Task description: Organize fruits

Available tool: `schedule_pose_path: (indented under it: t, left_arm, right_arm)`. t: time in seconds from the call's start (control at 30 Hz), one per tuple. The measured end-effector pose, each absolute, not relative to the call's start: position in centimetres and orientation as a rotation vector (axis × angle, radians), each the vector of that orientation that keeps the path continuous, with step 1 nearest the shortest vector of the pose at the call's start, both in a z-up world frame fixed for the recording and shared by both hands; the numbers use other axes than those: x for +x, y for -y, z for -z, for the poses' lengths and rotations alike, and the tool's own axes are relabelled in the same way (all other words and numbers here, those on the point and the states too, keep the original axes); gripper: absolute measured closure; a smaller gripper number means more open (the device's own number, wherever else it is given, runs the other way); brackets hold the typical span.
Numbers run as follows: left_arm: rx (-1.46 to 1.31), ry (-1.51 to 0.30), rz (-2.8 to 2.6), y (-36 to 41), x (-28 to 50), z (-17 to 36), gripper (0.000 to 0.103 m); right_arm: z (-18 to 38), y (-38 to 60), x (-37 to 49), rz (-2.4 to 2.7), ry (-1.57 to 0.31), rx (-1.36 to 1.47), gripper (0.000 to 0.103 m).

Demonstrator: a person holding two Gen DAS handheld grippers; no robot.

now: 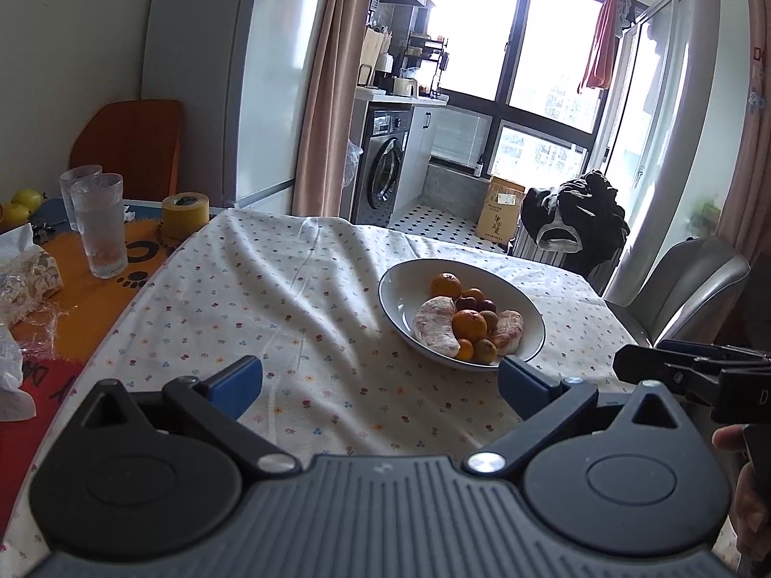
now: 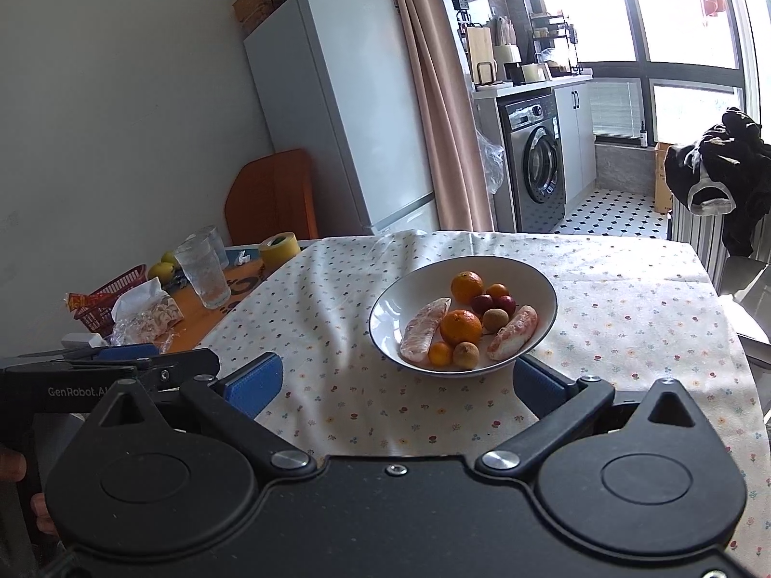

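On the cloth-covered desk (image 2: 626, 318), a white bowl (image 2: 400, 298) at 12 o'clock holds all the fruits (image 2: 461, 326); both the left gripper (image 1: 380, 380) and right gripper (image 2: 397, 375) hover with fingers wide apart, empty, suggesting sorting is done or unstarted.

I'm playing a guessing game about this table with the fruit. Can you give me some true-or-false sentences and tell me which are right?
1. The round white bowl holds all the fruit. True.
2. The left gripper squeezes an orange. False: its blue fingers are spread apart with nothing between them.
3. Two pale peeled pomelo wedges lie in the bowl. True.
4. The yellow roll of tape sits inside the bowl. False: it stands beyond the flowered tablecloth, near the clear ribbed drinking glasses.
5. The right gripper is open. True.
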State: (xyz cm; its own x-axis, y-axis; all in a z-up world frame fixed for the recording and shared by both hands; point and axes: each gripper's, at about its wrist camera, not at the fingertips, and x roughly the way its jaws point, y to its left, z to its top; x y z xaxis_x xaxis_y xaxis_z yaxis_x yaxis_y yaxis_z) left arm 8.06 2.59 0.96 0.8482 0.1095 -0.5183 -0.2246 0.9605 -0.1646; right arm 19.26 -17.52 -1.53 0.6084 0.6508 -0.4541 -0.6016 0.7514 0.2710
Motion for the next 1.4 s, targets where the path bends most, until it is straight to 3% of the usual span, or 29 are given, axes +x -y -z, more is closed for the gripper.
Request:
schedule_pose_path:
  t: [1.4]
  left_arm:
    - [-0.15,-0.546,-0.147,-1.7,6.3,-2.8,0.0]
  right_arm:
    - [-0.6,19.3,16.5,-0.734,-0.584,0.073,0.0]
